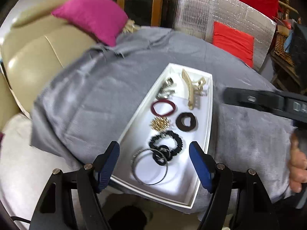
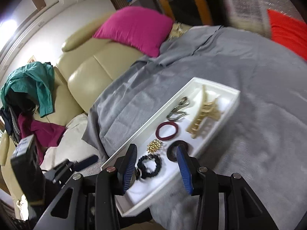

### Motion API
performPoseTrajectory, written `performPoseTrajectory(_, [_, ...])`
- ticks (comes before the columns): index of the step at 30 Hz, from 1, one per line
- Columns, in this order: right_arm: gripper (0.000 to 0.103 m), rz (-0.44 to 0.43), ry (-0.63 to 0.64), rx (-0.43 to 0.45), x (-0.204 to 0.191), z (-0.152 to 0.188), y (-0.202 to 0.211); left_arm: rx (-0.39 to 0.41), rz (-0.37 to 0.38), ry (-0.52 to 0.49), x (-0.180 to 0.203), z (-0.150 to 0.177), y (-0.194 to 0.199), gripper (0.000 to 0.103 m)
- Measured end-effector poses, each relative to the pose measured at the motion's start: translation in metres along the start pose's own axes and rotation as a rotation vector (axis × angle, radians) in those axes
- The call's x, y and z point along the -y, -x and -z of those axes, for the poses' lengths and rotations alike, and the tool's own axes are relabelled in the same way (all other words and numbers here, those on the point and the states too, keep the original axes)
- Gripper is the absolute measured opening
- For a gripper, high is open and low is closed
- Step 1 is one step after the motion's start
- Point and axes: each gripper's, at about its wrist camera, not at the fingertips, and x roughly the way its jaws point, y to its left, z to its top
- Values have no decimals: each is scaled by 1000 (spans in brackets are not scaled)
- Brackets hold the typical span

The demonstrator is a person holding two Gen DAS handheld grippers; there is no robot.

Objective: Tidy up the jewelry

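1. Jewelry lies in a white tray [image 1: 209,103] on a grey blanket [image 1: 96,95]: hair claw [image 1: 190,88], maroon band [image 1: 163,107], black scrunchie [image 1: 172,143], bangle [image 1: 149,166]
2. Left gripper [image 1: 154,164] hangs spread above the tray, holding nothing
3. Right gripper [image 2: 157,167] hangs partly spread, empty

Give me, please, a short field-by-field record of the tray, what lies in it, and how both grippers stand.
surface: grey blanket
container: white tray on the blanket
far end: cream claw clip, silver clips
middle: maroon hair tie, dark brown scrunchie, gold brooch
near end: black scrunchie, metal bangles
left gripper: open, above the near end, holding nothing
right gripper: open, over the tray, holding nothing
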Motion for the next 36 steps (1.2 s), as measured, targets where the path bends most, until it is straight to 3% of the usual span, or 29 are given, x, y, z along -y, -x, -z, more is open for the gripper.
performPoseTrajectory(8, [47,37,17,118,-33,23,72,102,-146,-32,-4,-9,65,80])
performPoseTrajectory(17, [65,164,-3,257,-75,57,132,176,-251,-51,-3,-3,129,92])
performPoseTrajectory(26, [66,260,-52,298,-83,83,163,131,-332,47,-4,12,162,92])
performPoseTrajectory(30, [66,279,-51,320,-94,93,176,199,-331,-5,-1,19,184,92])
performPoseTrajectory(36, [66,299,-55,323,-114,107,185,221,-380,-6,-6,19,199,92])
